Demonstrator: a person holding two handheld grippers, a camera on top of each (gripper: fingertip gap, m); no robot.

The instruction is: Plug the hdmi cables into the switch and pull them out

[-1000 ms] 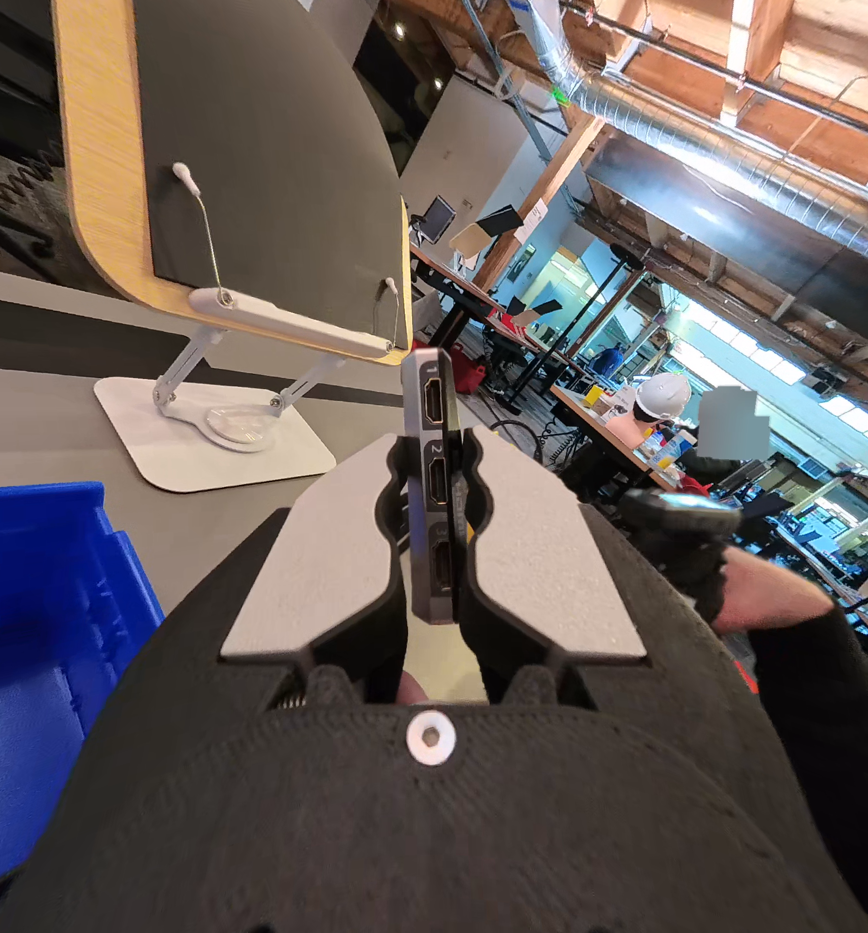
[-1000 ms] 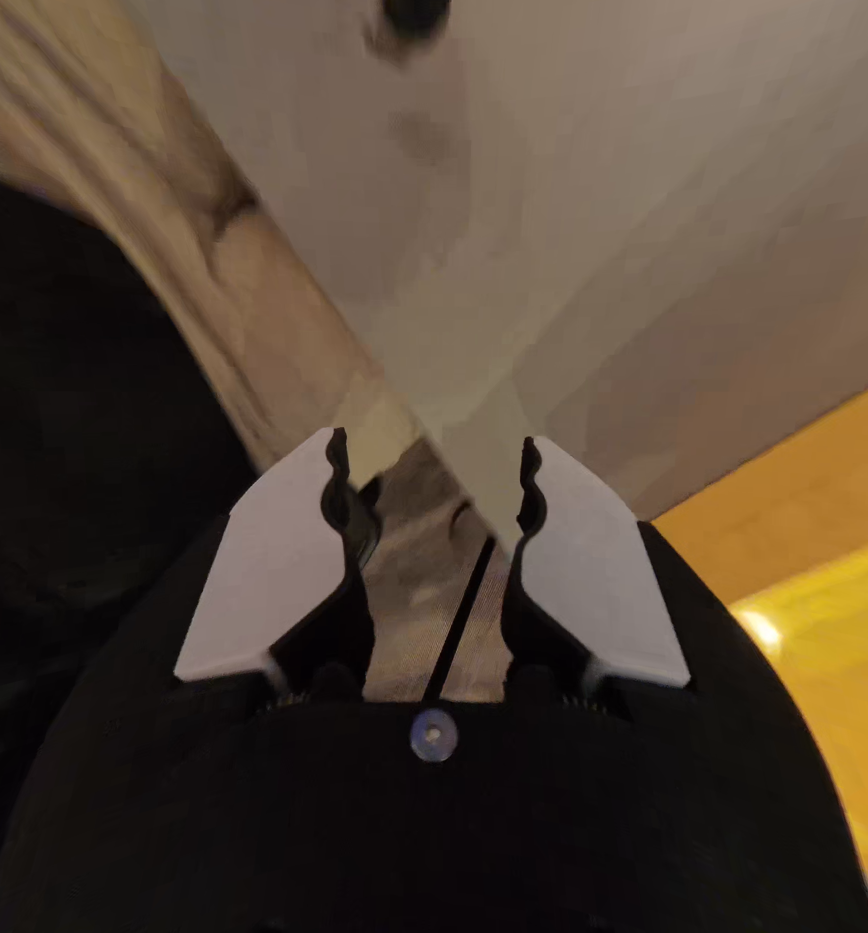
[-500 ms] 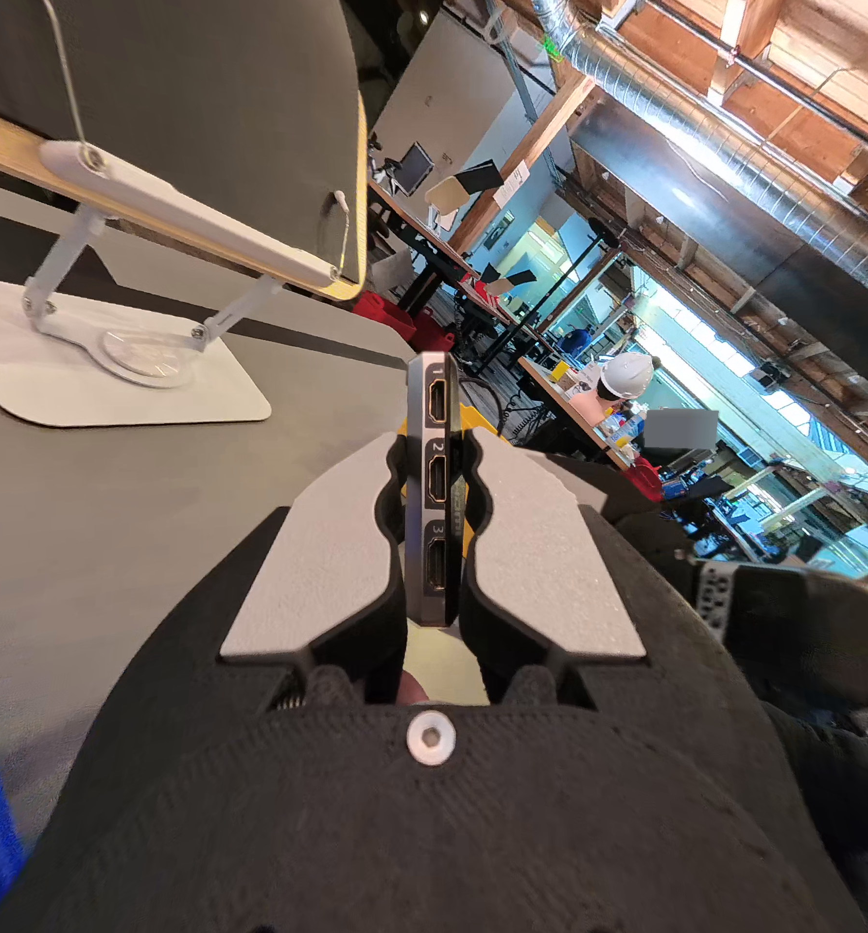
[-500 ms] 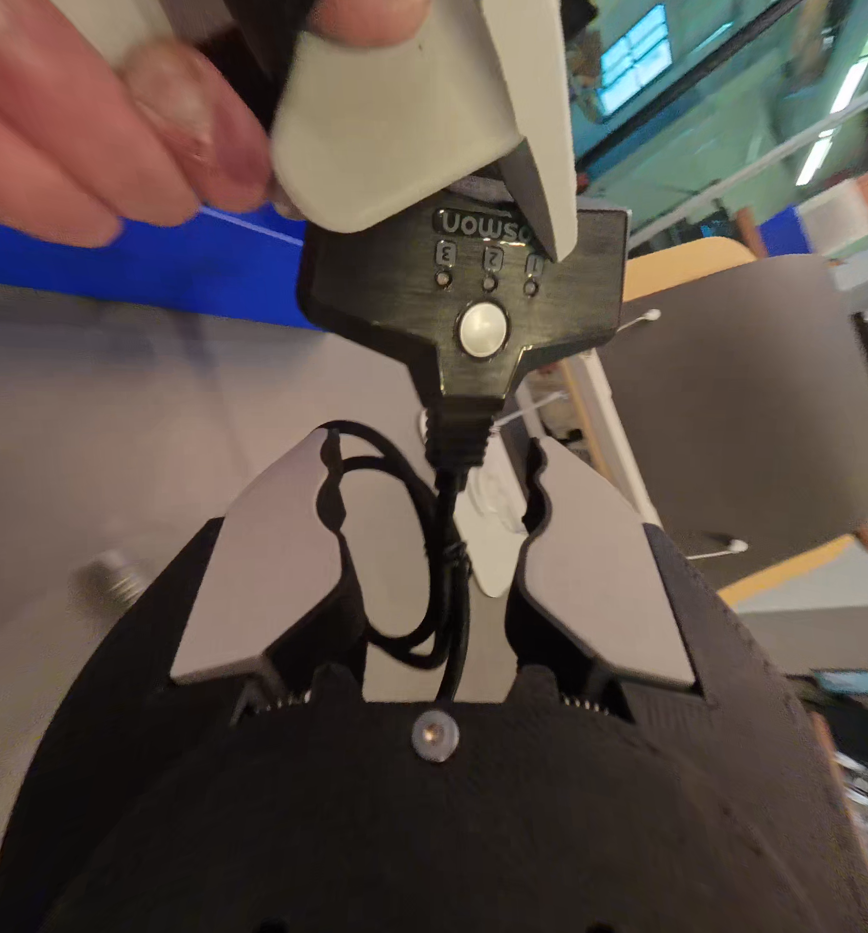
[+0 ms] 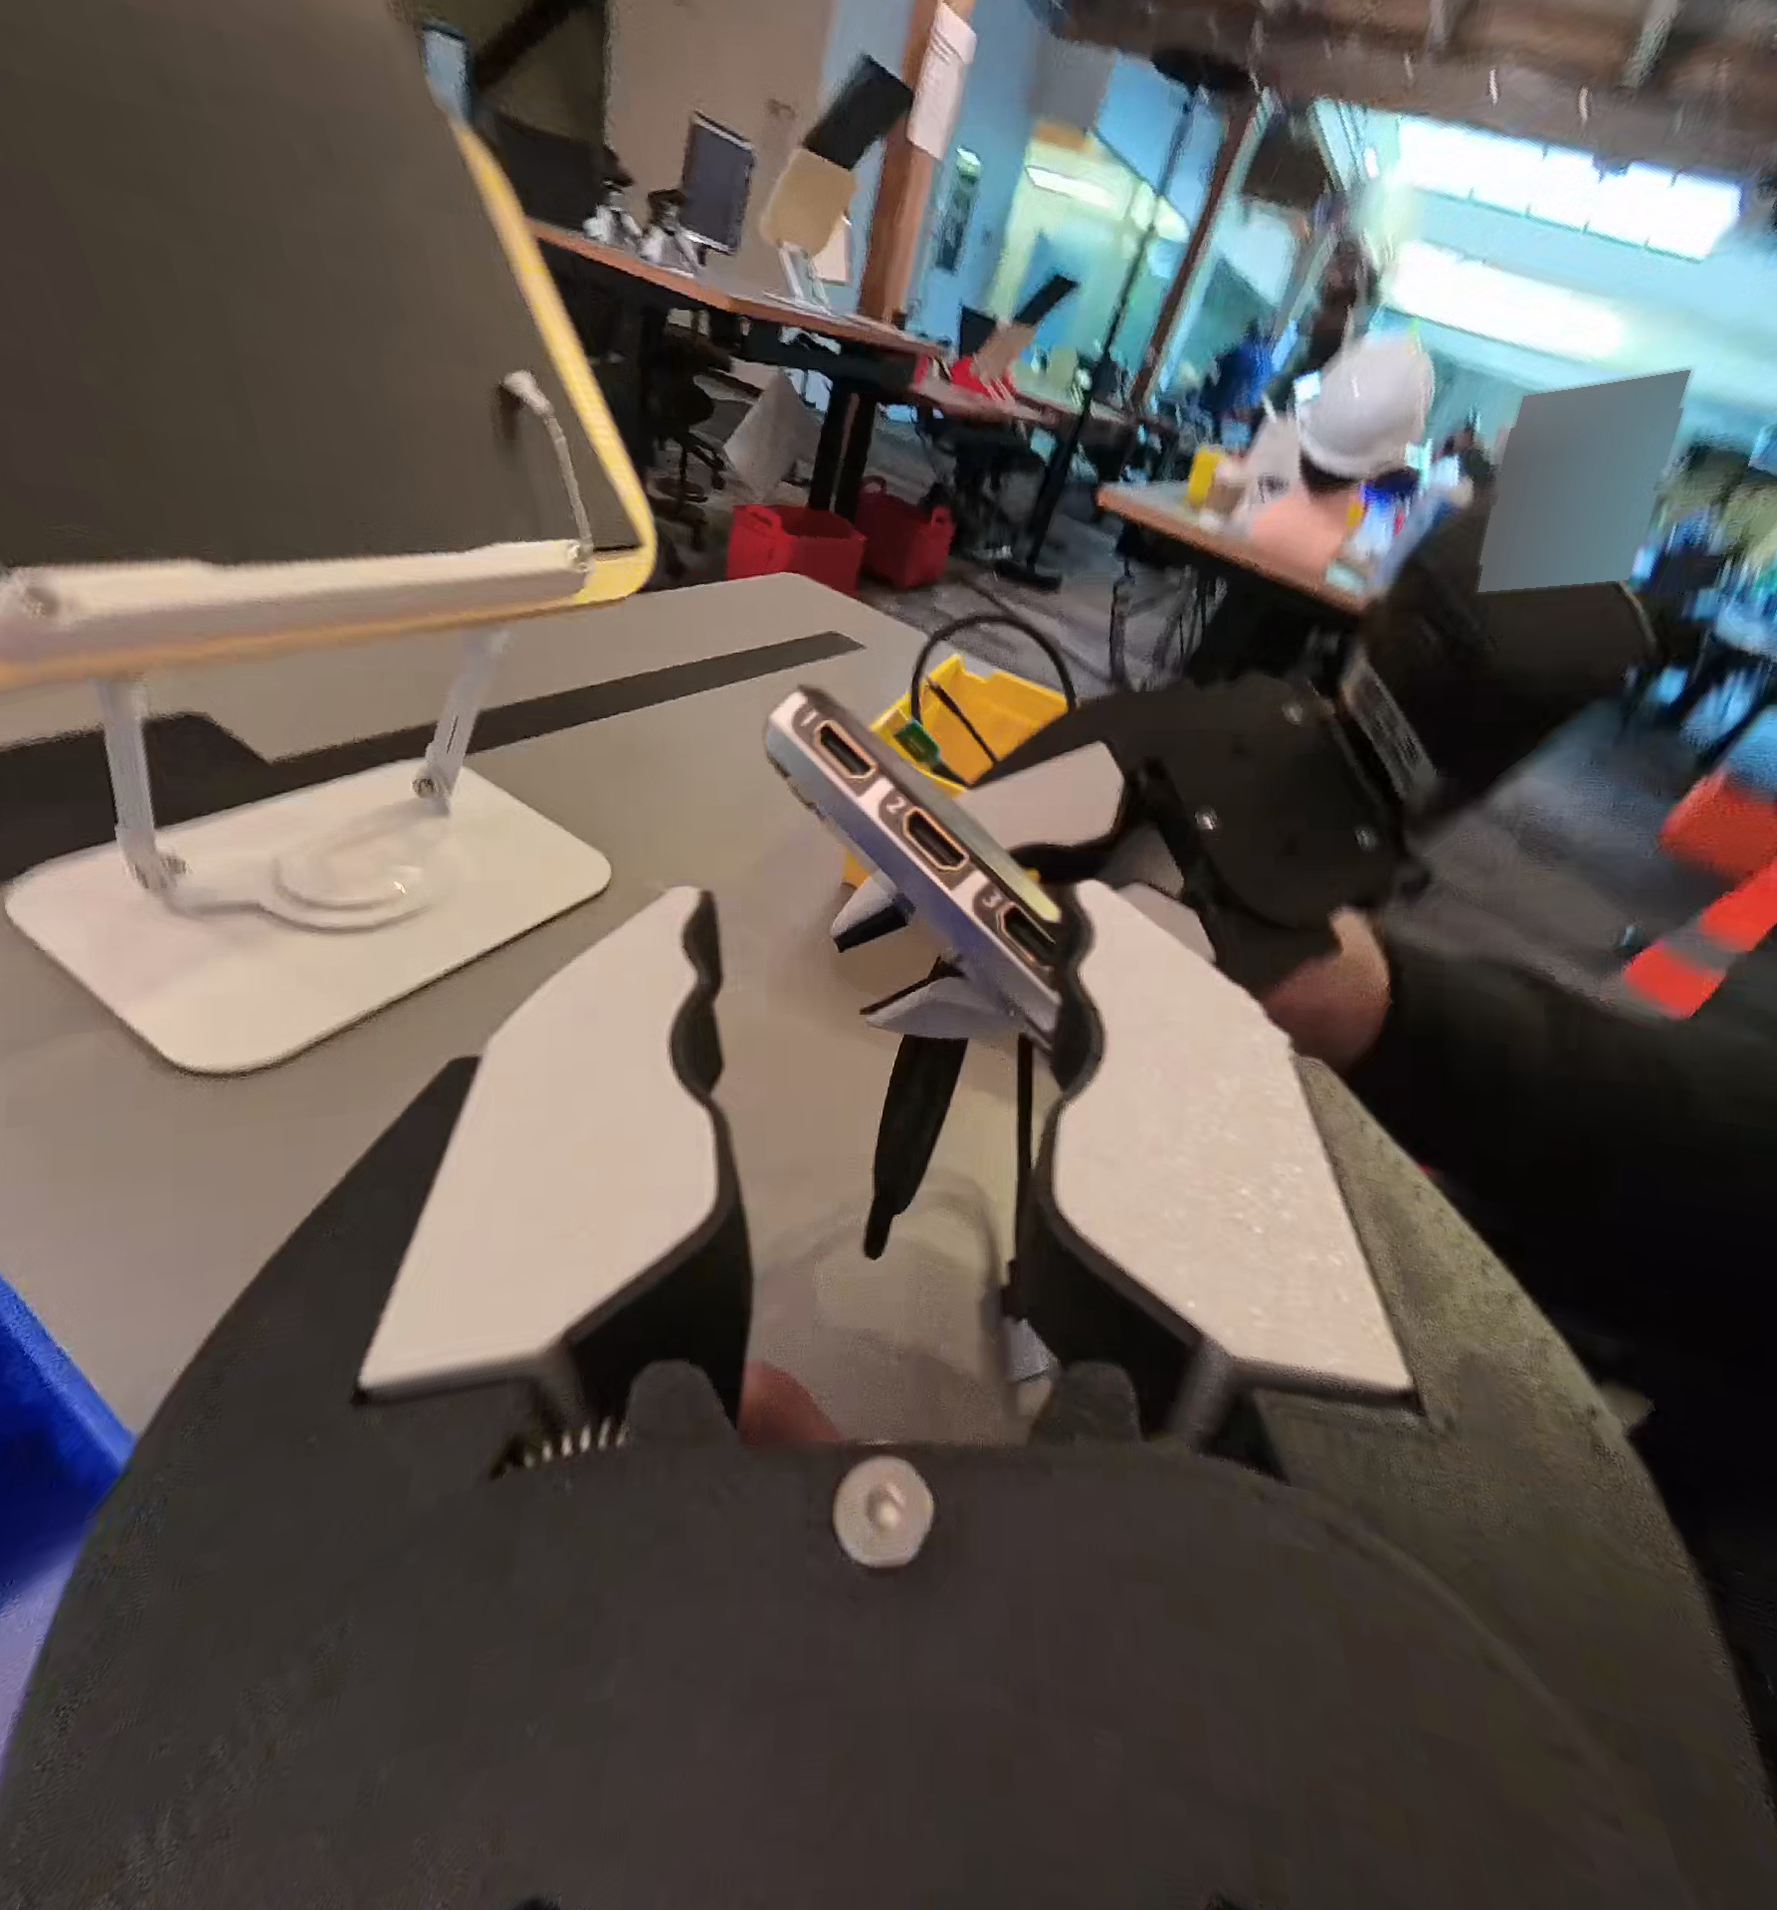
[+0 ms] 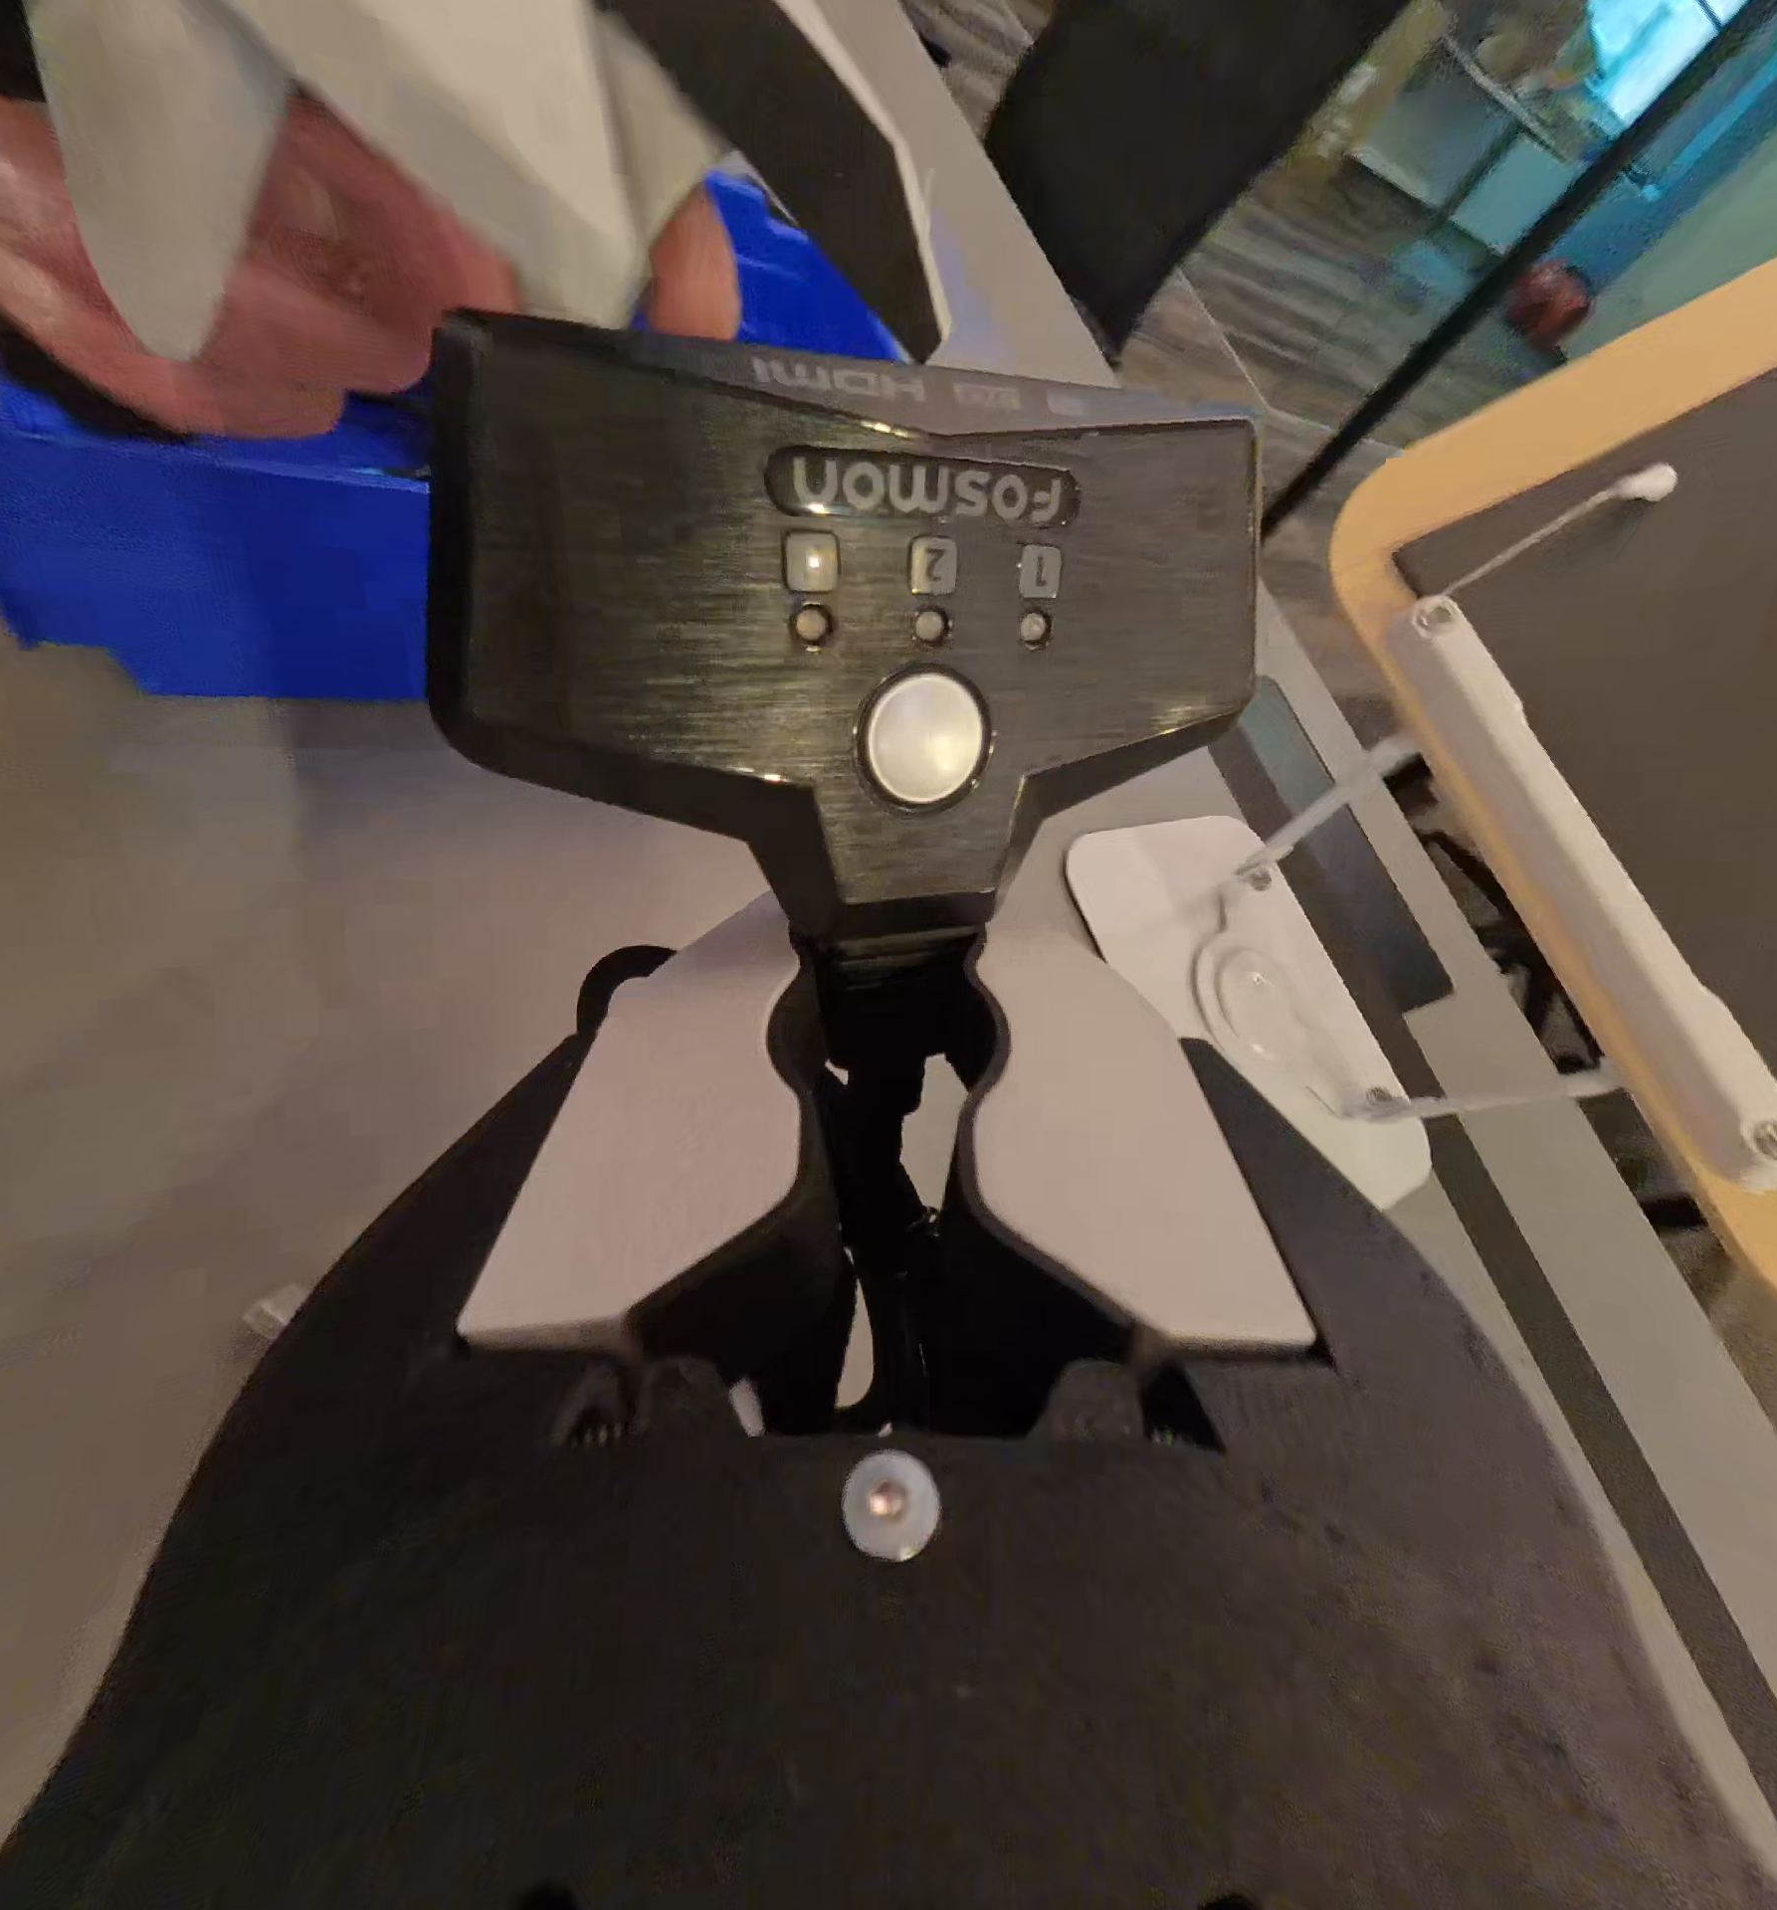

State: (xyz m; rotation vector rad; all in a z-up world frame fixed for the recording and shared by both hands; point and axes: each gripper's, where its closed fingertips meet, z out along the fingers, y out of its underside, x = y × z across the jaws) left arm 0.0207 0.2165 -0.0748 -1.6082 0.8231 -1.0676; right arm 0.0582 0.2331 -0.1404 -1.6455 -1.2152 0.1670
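**Switch passing to the right gripper, ports facing out**

The switch point(image 6: 843, 620) is sitting in the air above the grey table point(image 5: 243, 1137), gripped at its narrow neck, where its own black lead point(image 6: 879, 1189) is running back between the fingers. Holding it by the neck is leaving the wide body and the row of three ports point(image 5: 931, 837) uncovered, which, as a judgement, is the point: the ports need to be free for cables to go in and come out. In the left wrist view the port edge is tilting up and to the left, facing that camera.

The right gripper point(image 6: 890, 992) is closing narrowly on the neck, both fingers point(image 6: 678, 1137) pressing against it just below the body. The grip is looking firm, with no gap showing at the tips.

The left gripper point(image 5: 890, 992) is standing wide apart and clamping nothing. Its right finger point(image 5: 1194, 1158) is lying just beside the lower corner of the switch; whether it is actually touching there cannot be told. The left finger point(image 5: 574, 1158) is well clear of it.

No loose HDMI cable is showing plugged into any port, so the plugging step is judged not yet started. A thin black cable point(image 5: 988, 661) is looping over a yellow bin point(image 5: 977, 713) beyond the switch. A blue bin point(image 6: 192, 537) is sitting on the table behind it, and a white stand point(image 5: 316, 910) is carrying a dark board point(image 5: 192, 289) to the side.
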